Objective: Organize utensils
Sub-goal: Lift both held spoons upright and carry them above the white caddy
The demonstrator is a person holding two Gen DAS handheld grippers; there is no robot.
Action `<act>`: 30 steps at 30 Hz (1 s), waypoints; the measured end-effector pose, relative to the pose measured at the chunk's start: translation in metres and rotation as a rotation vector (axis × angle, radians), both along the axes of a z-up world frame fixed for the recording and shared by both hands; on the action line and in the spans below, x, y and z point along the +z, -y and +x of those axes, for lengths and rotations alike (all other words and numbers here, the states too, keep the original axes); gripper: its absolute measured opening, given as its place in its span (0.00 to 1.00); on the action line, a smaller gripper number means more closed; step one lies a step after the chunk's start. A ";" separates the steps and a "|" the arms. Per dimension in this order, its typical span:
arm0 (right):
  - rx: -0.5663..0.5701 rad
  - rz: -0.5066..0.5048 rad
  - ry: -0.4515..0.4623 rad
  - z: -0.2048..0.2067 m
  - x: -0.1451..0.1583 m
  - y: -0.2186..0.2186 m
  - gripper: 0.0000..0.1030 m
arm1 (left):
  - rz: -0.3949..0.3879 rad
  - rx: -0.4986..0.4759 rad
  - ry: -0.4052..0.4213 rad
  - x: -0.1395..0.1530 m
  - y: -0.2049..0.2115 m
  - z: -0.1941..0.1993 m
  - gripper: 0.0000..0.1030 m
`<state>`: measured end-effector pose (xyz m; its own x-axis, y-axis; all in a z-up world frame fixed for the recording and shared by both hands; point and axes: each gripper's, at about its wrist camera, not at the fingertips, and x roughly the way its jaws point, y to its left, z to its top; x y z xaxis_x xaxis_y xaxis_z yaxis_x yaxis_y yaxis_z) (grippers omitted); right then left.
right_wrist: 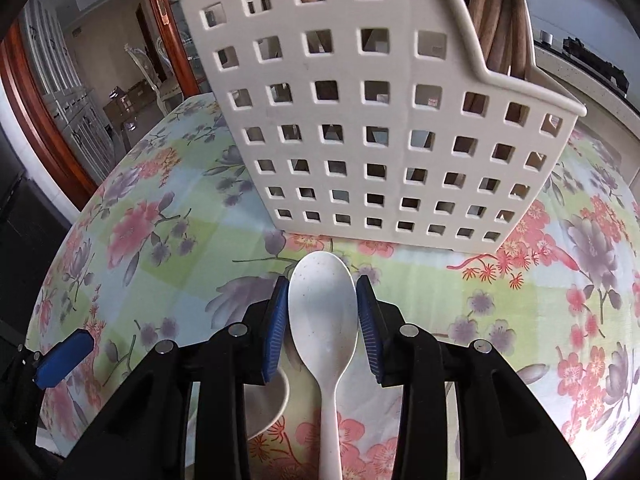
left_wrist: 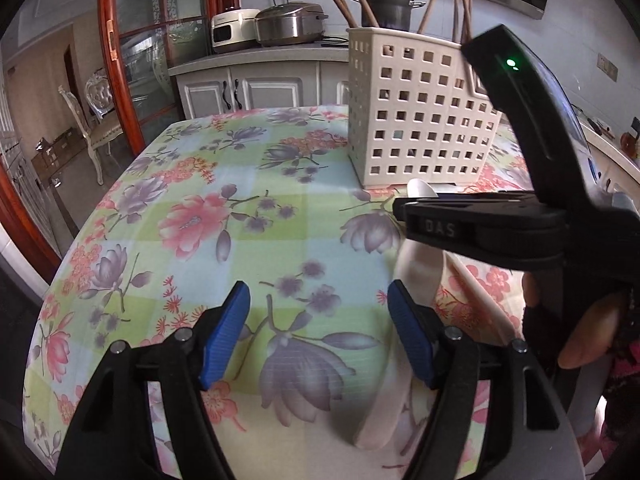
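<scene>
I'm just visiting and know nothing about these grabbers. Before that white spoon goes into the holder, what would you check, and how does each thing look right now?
1. Grip: right gripper has its blue pads against both sides of the white plastic spoon bowl: ok.
2. Target: cream perforated plastic utensil basket stands upright on the floral tablecloth: ok.
3. Room inside: brown wooden chopsticks fill the far right compartment; free space elsewhere: cannot tell.
4. Other hand clear: left gripper open, nothing between its pads: ok.
5. Spoon high enough to clear the basket rim: not ok; the rim sits above it.
</scene>
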<state>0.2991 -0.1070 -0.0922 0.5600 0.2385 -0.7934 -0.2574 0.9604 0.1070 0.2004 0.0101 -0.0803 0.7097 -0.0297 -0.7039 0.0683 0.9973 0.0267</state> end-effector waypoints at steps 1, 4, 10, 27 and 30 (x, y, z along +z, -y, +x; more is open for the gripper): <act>-0.001 -0.001 0.005 -0.002 0.001 0.001 0.30 | 0.000 -0.010 -0.004 0.000 0.002 0.001 0.67; -0.014 0.007 0.034 -0.007 0.006 0.010 0.30 | 0.003 -0.039 -0.015 0.001 0.011 0.006 0.70; -0.062 0.048 0.080 -0.021 0.020 0.041 0.30 | 0.030 -0.095 -0.027 0.001 0.035 0.018 0.70; -0.070 0.097 0.157 -0.059 0.038 0.077 0.30 | 0.055 -0.180 -0.080 -0.011 0.057 0.046 0.33; -0.070 0.115 0.181 -0.066 0.046 0.080 0.30 | 0.024 -0.160 -0.026 0.002 0.049 0.037 0.33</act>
